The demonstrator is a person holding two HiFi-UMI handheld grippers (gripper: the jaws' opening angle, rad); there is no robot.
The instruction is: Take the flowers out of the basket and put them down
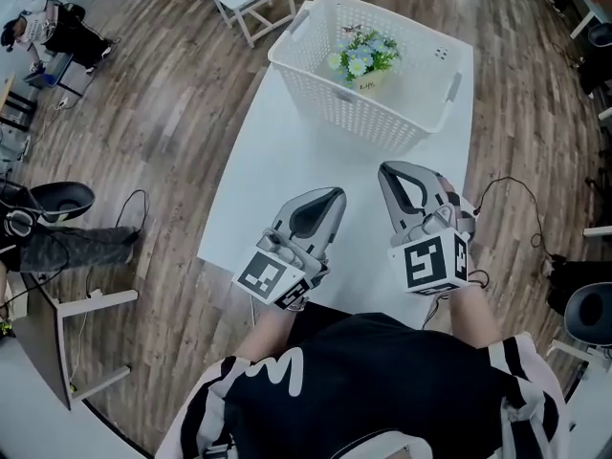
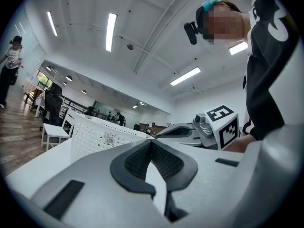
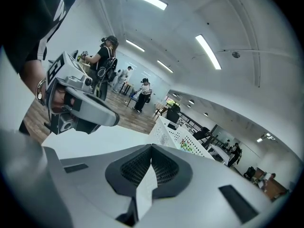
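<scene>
1. Flowers [image 1: 364, 57], a small blue-and-white potted bunch, sit inside the white laundry basket [image 1: 330, 108] at the far end of the desk [image 1: 277, 199], not yet lifted out.
2. Over the desk's near edge, the left gripper [image 1: 335, 197] and right gripper [image 1: 388, 172] hover side by side. Each is clenched on nothing, tips aimed toward the basket and well apart from the flowers.
3. A clean reach likely means spreading one gripper's jaws before crossing the basket's near rim. It would then descend from above and close low on the pot, sparing blooms and stems.
</scene>
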